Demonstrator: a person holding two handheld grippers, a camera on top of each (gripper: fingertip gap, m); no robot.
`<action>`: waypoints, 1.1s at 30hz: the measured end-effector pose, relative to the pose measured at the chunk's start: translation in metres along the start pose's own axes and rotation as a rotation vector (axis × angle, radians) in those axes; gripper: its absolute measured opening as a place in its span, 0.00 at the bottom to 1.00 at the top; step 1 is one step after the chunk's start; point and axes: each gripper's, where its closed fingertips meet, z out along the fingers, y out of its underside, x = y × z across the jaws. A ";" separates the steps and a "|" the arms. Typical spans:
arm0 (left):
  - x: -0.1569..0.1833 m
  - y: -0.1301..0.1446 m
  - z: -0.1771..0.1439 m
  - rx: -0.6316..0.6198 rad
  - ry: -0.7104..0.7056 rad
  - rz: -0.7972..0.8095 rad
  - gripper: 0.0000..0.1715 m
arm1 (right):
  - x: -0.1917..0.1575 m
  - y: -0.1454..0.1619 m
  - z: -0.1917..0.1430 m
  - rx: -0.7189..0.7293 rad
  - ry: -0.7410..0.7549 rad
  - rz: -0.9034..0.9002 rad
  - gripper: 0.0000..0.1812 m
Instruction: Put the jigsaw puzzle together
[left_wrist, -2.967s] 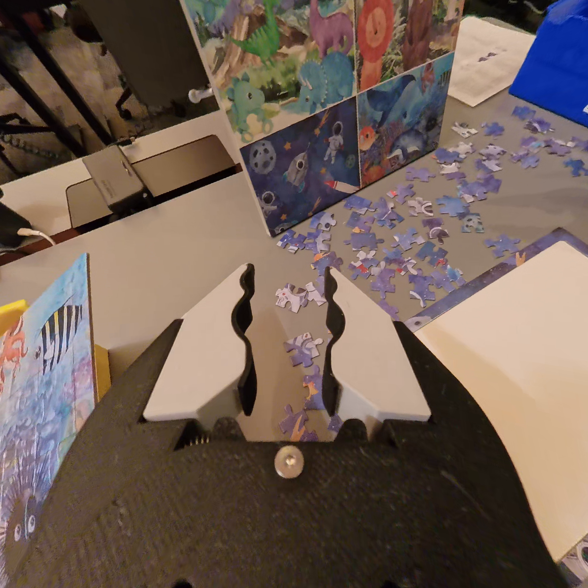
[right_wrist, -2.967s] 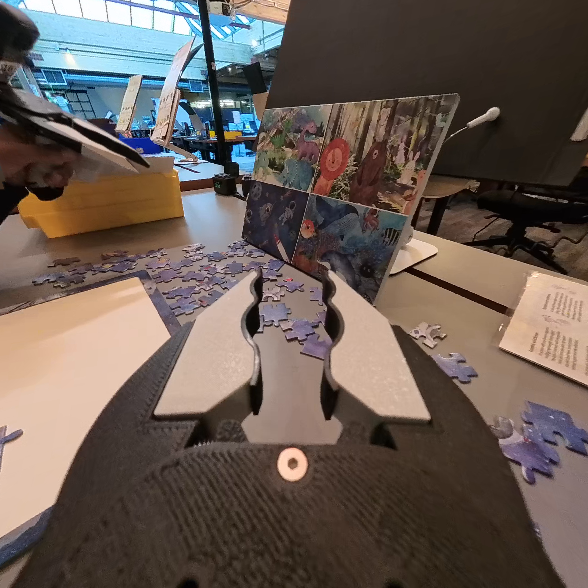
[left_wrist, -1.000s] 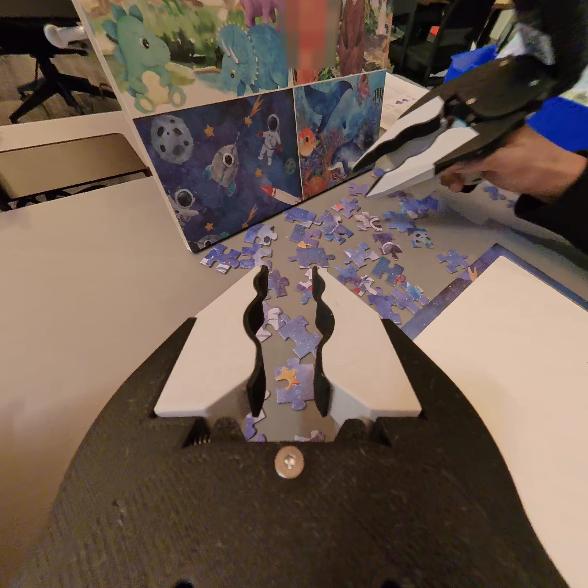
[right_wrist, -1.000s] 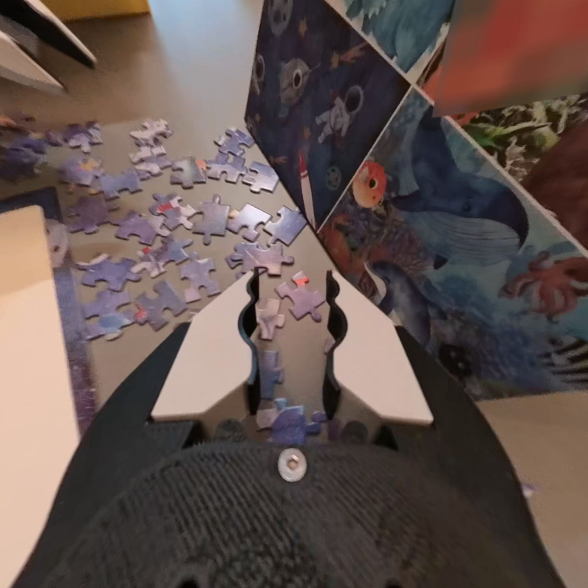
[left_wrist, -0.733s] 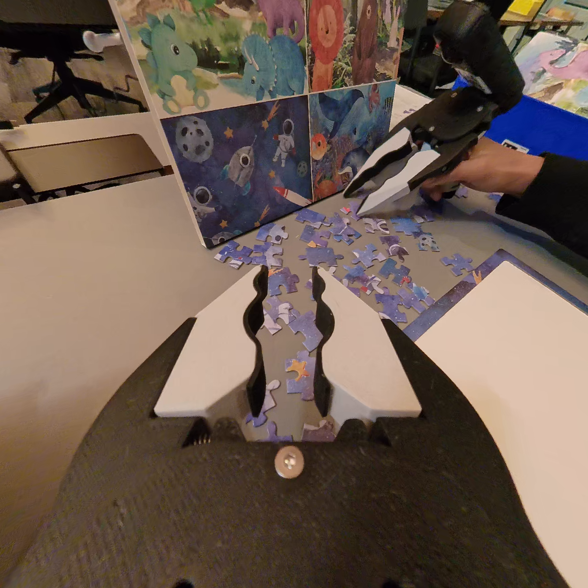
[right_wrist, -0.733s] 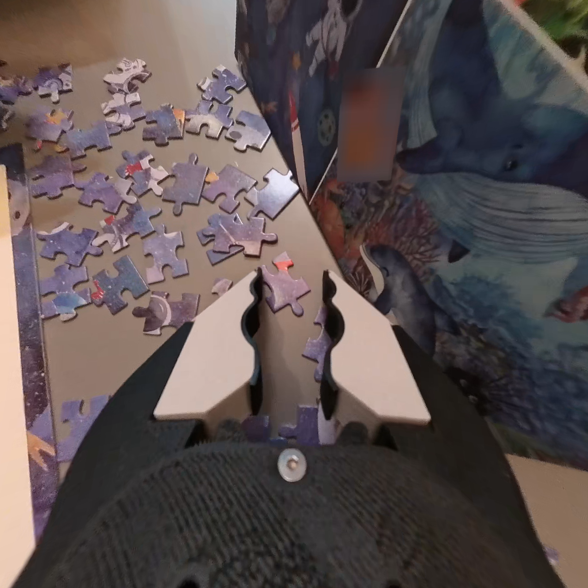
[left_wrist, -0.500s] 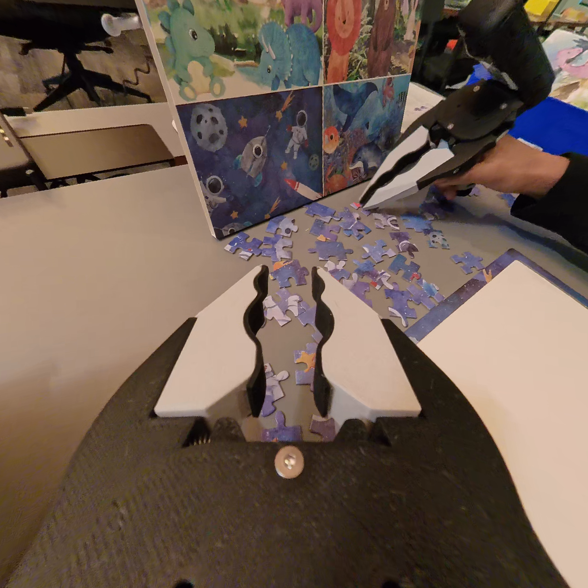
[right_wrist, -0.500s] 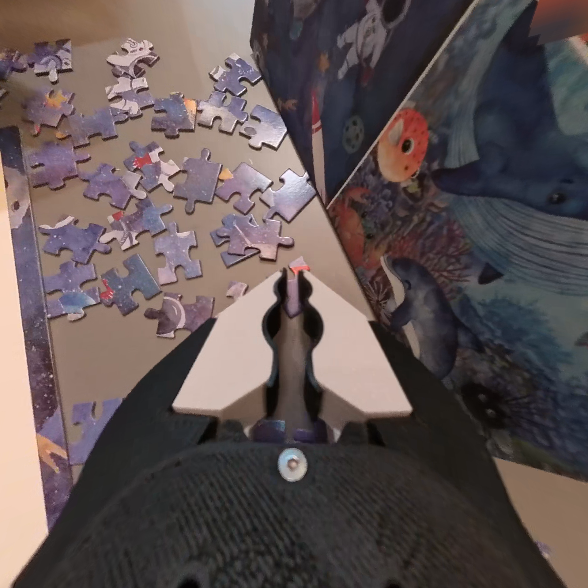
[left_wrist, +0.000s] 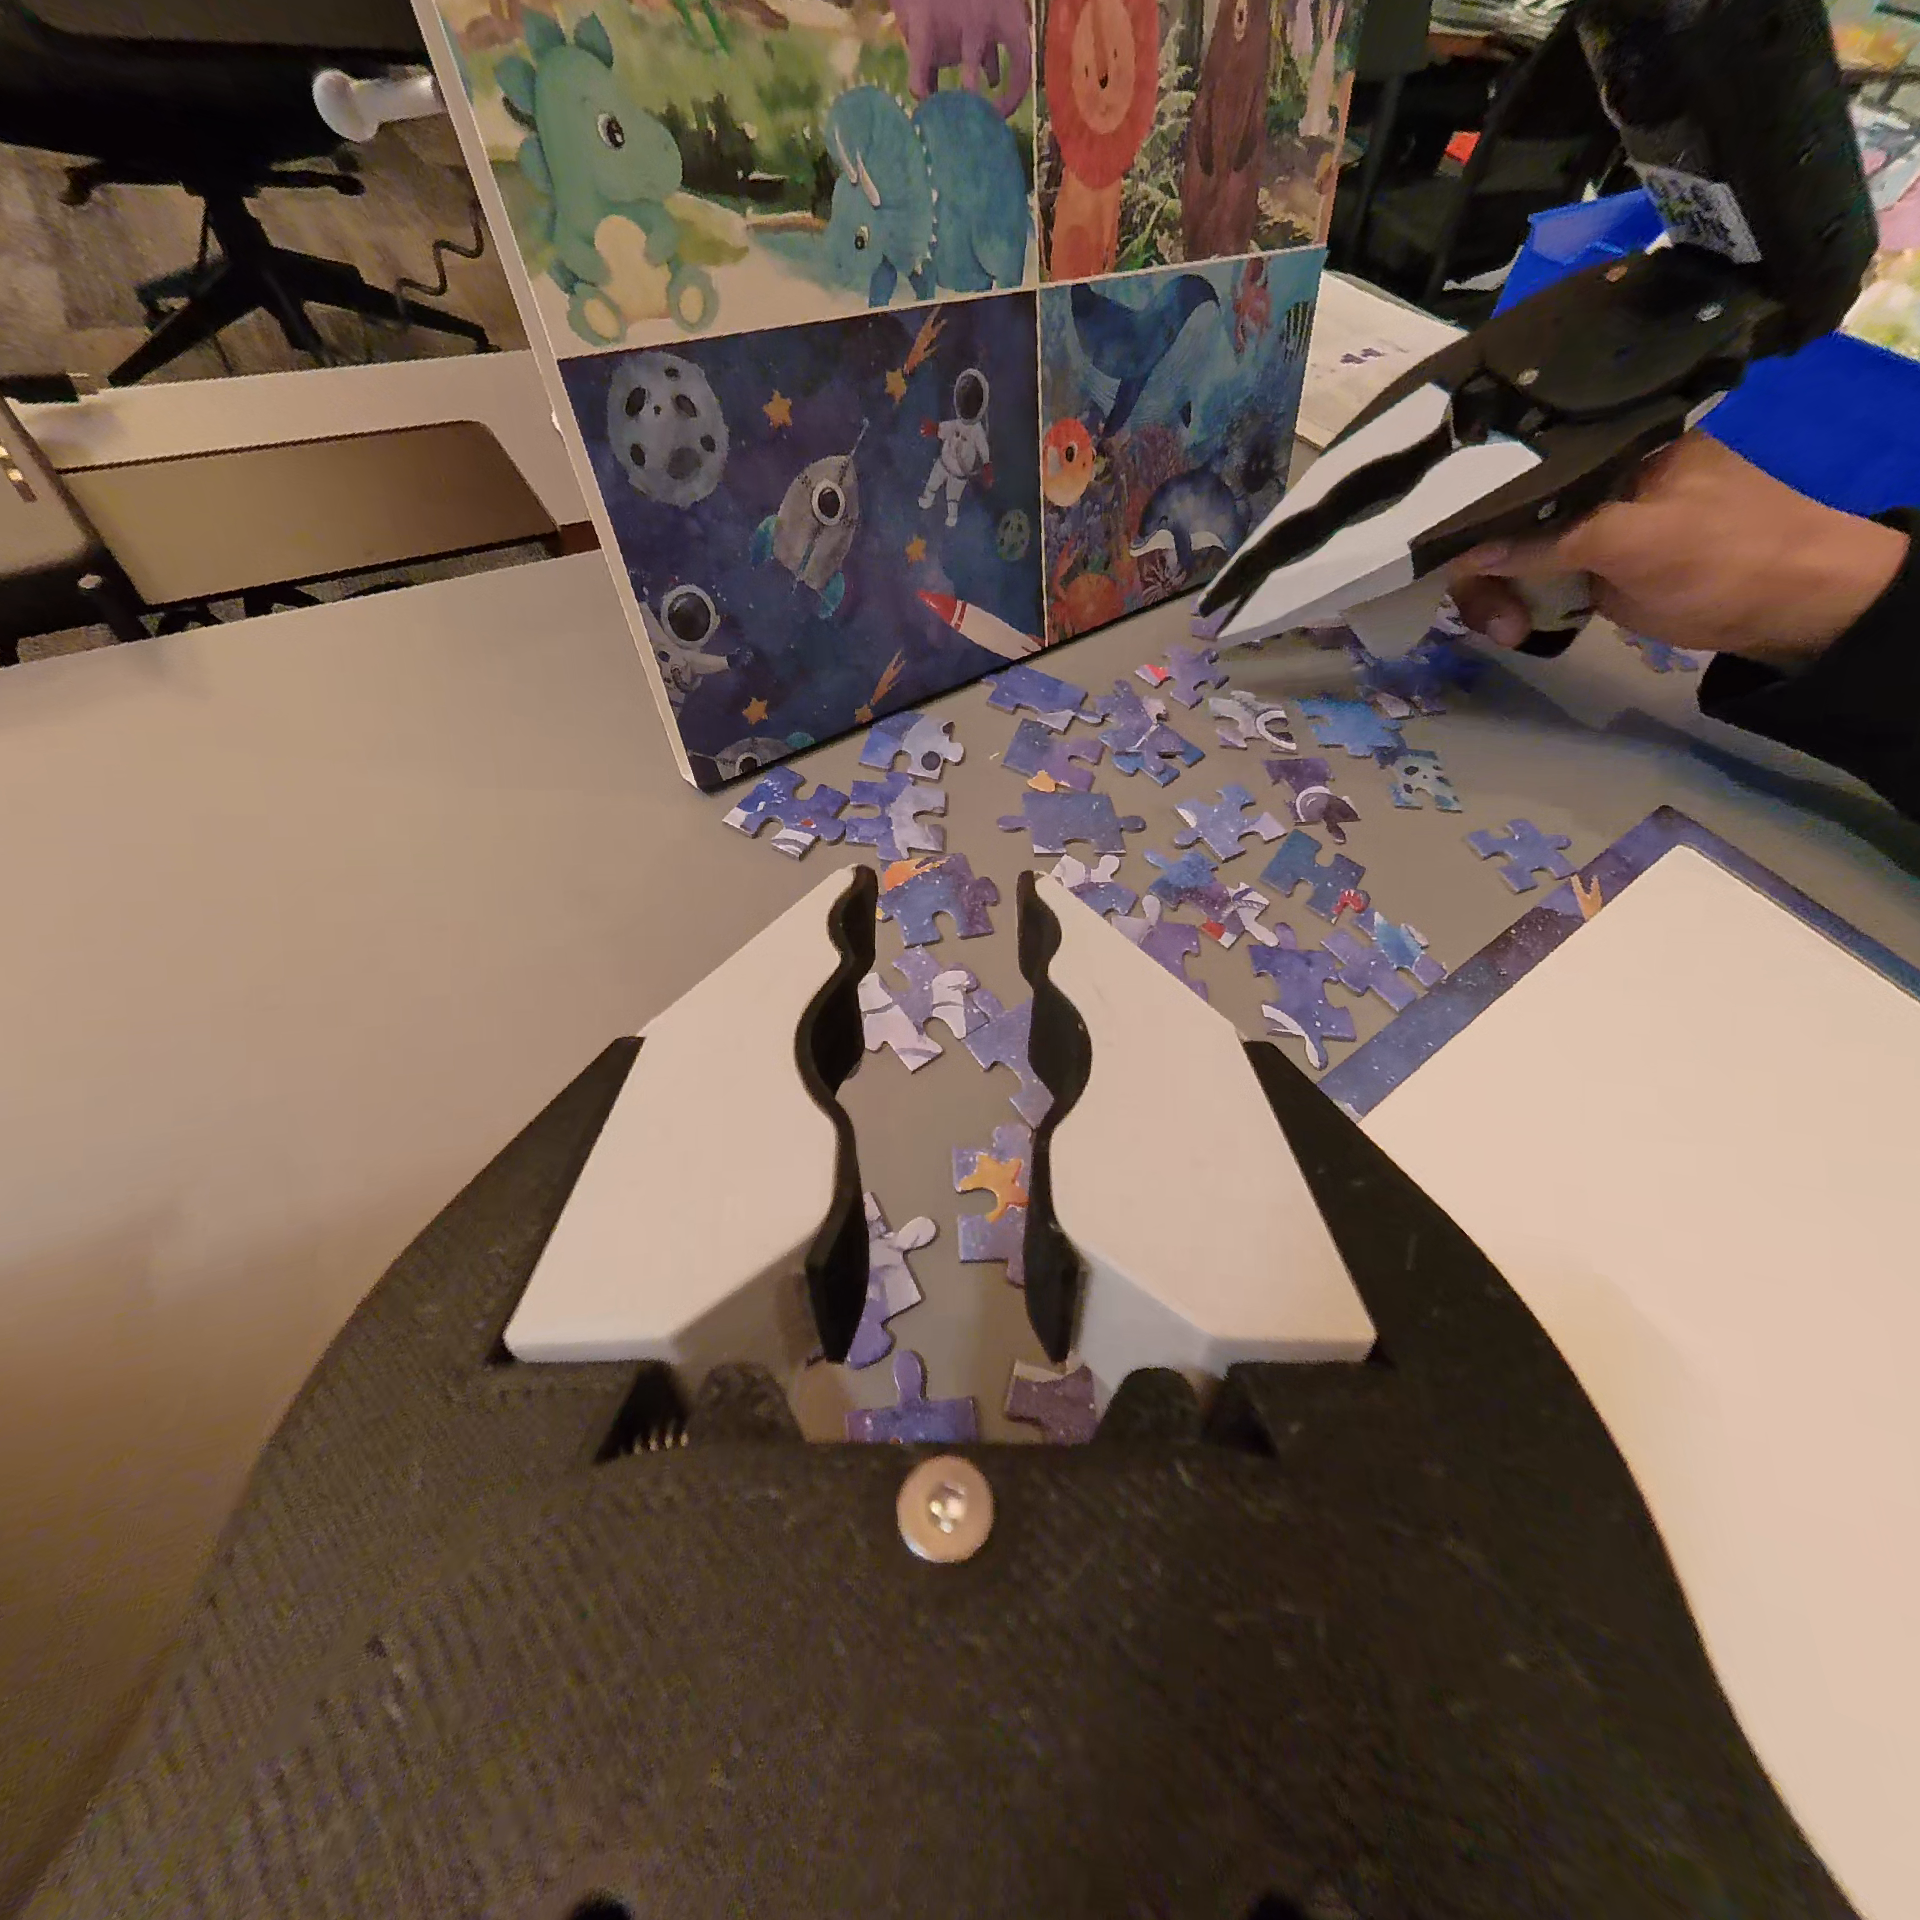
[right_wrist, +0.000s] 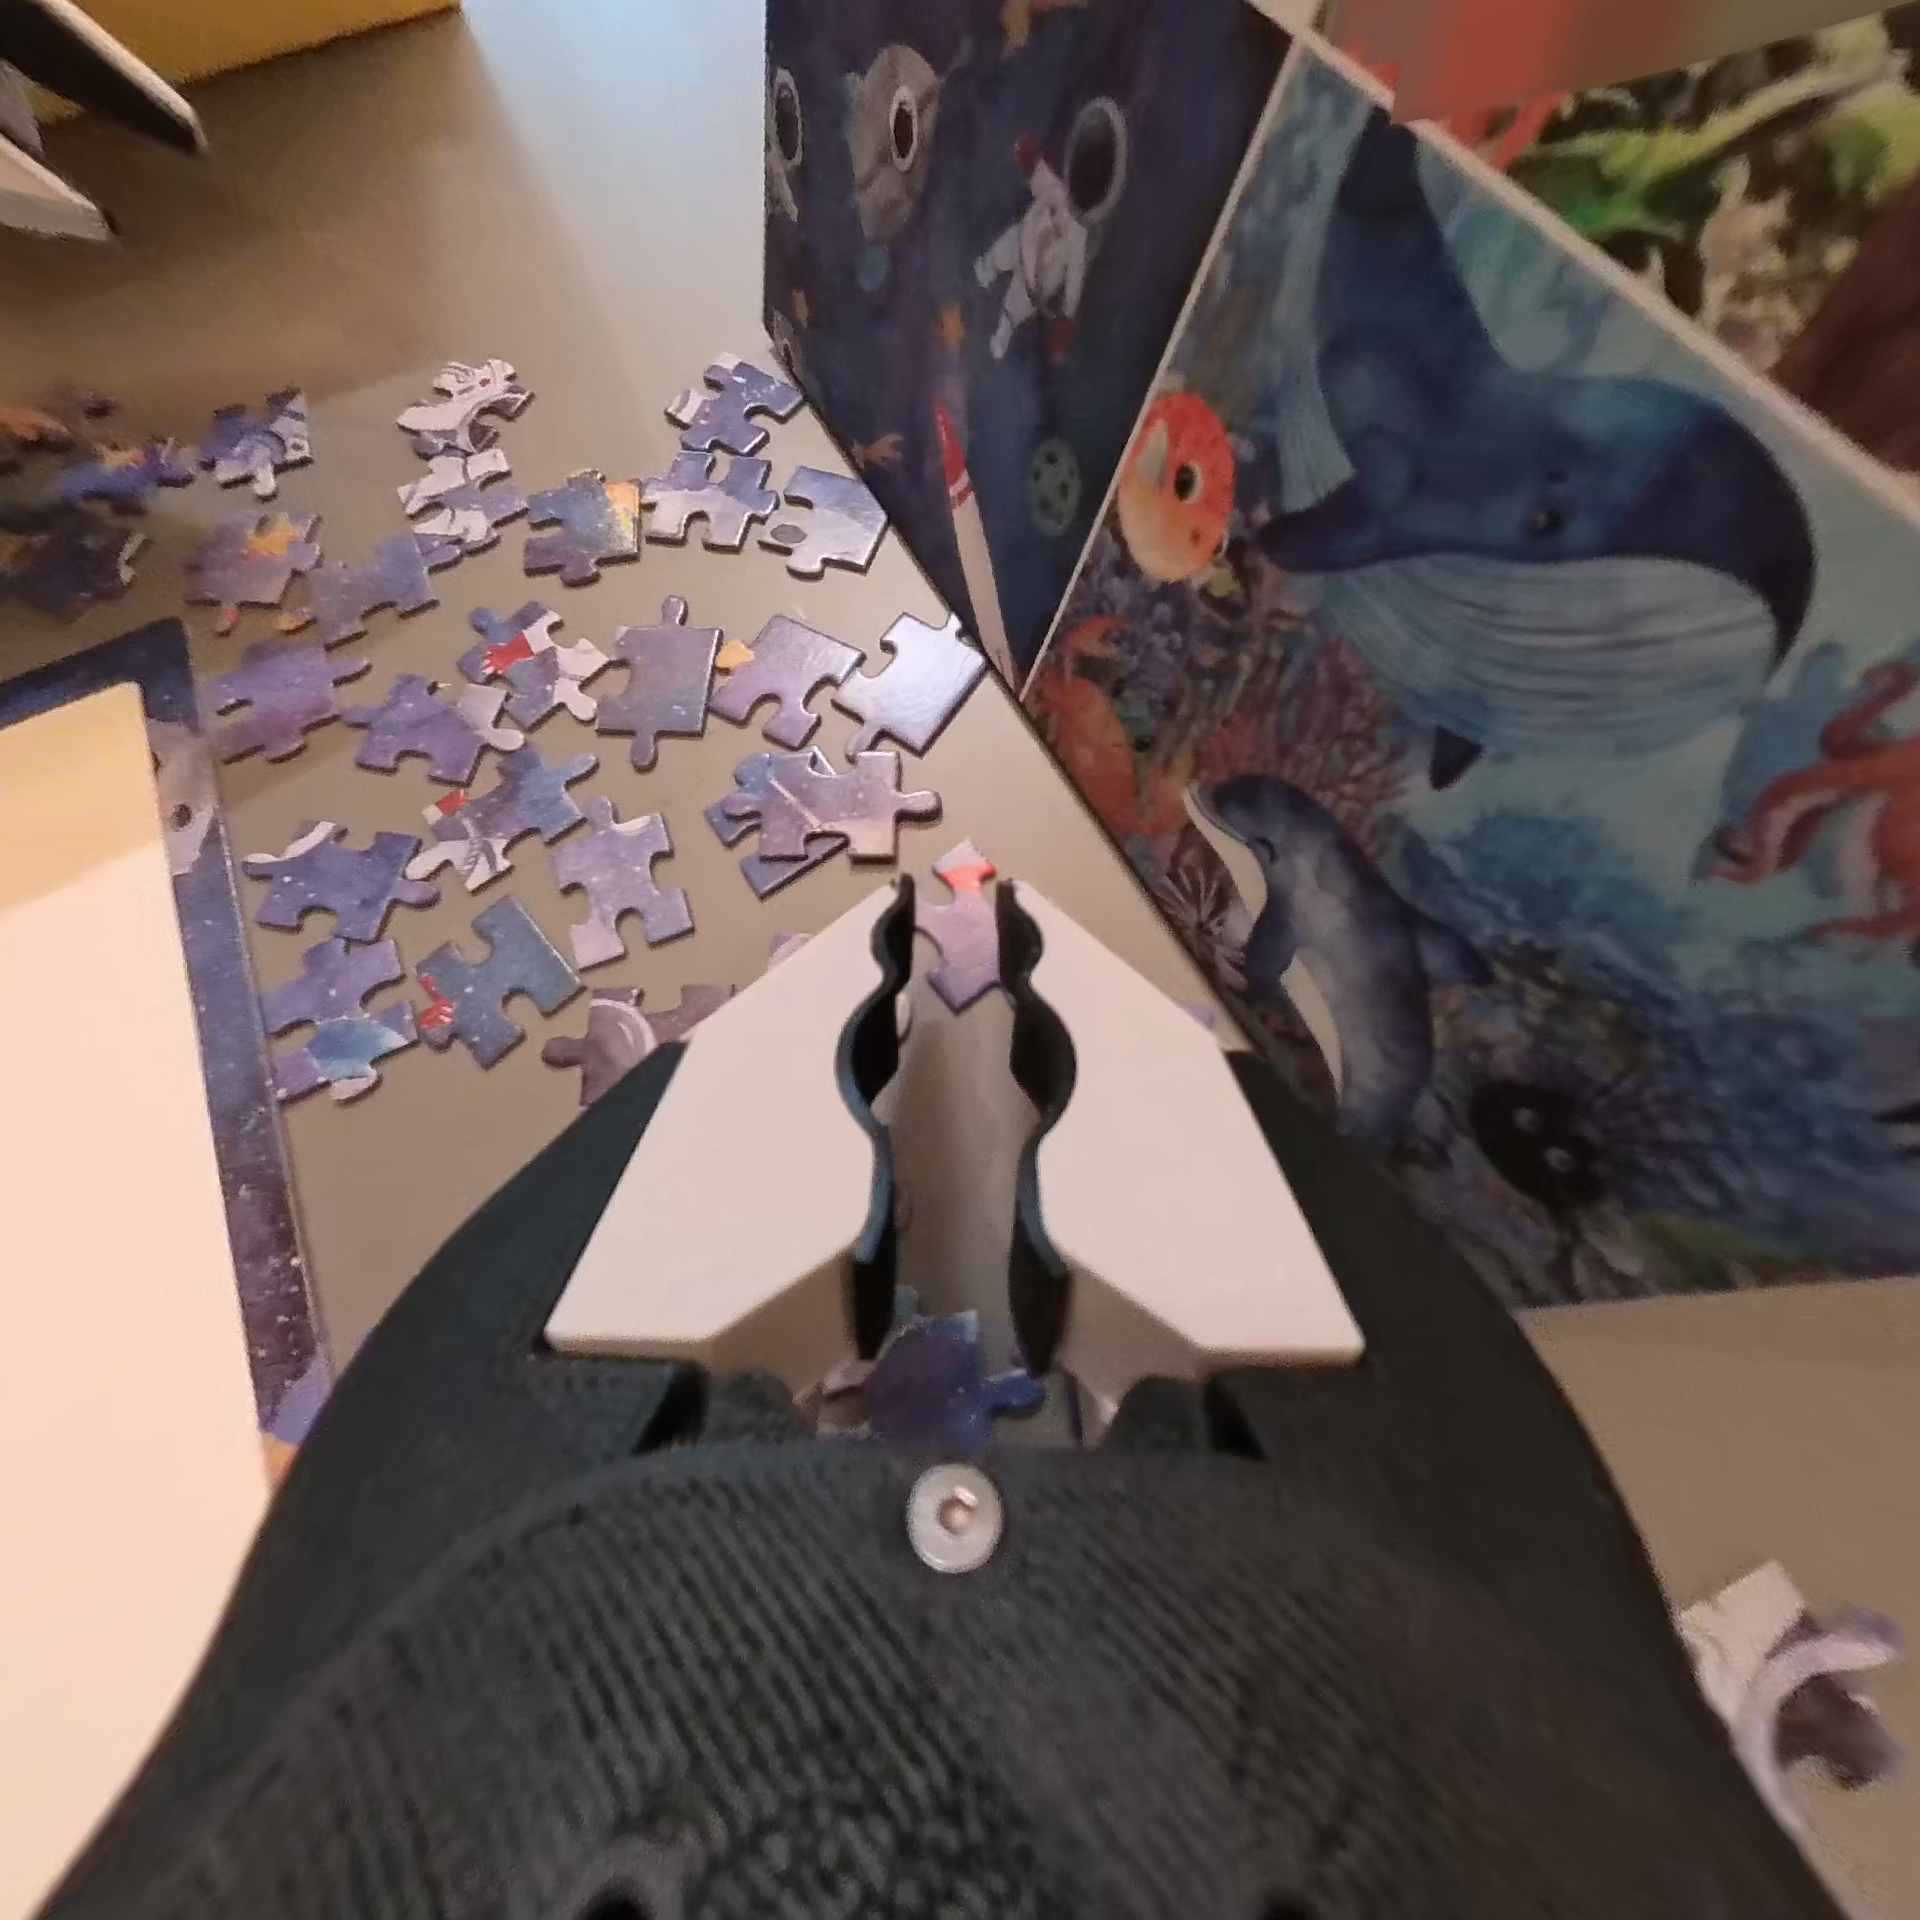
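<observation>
The puzzle tray (left_wrist: 1662, 1091) at 3 o'clock holds only its blue border. The right gripper (right_wrist: 951, 894) is pinched on a purple piece (right_wrist: 961, 940) beside the picture box (left_wrist: 883, 416). Only the left view shows the left gripper (left_wrist: 940, 894) parted, empty, above loose pieces (left_wrist: 1195, 831) on the grey table (left_wrist: 312, 831).
</observation>
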 end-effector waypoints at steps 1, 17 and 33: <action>0.000 0.000 0.000 0.001 -0.001 0.000 0.15 | -0.001 0.001 -0.001 0.005 -0.004 0.024 0.08; 0.002 0.004 0.004 -0.020 0.005 0.008 0.15 | -0.041 0.013 0.000 -0.034 -0.203 0.152 0.17; 0.002 0.006 0.005 -0.033 0.000 0.021 0.16 | -0.008 0.010 0.024 -0.136 -0.029 -0.128 0.18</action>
